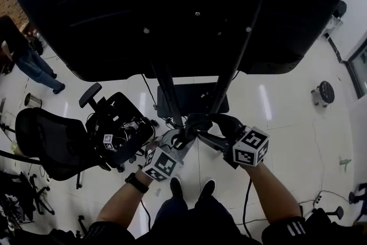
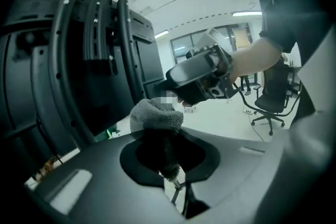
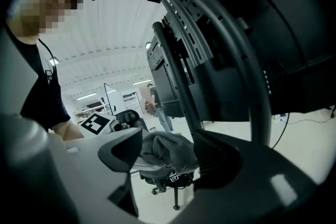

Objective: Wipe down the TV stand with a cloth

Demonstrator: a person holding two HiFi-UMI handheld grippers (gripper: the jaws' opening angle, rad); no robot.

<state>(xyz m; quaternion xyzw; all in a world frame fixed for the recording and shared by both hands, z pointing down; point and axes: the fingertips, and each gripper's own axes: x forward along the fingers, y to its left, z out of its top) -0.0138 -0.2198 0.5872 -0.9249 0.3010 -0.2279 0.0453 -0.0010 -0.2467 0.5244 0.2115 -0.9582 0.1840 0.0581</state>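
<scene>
The TV stand's black poles (image 1: 166,86) rise to the back of the big dark TV (image 1: 183,8). Both grippers meet just in front of those poles. My left gripper (image 1: 182,137) is shut on a grey cloth (image 2: 156,115), which bunches up beyond its jaws (image 2: 168,157). The right gripper (image 1: 203,129) faces it from the right; its jaws (image 3: 170,157) stand wide apart with the cloth (image 3: 168,148) lying between them, not pinched. The curved mounting bars (image 3: 231,44) stand close behind the cloth. The left gripper's marker cube (image 3: 94,123) shows beyond it.
A black office chair (image 1: 51,140) loaded with gear stands left of the stand. The stand's dark base plate (image 1: 192,97) lies on the glossy white floor. A person (image 1: 28,60) stands far left, and a small stool (image 1: 324,92) is at the right. Cables (image 1: 249,203) run by my feet.
</scene>
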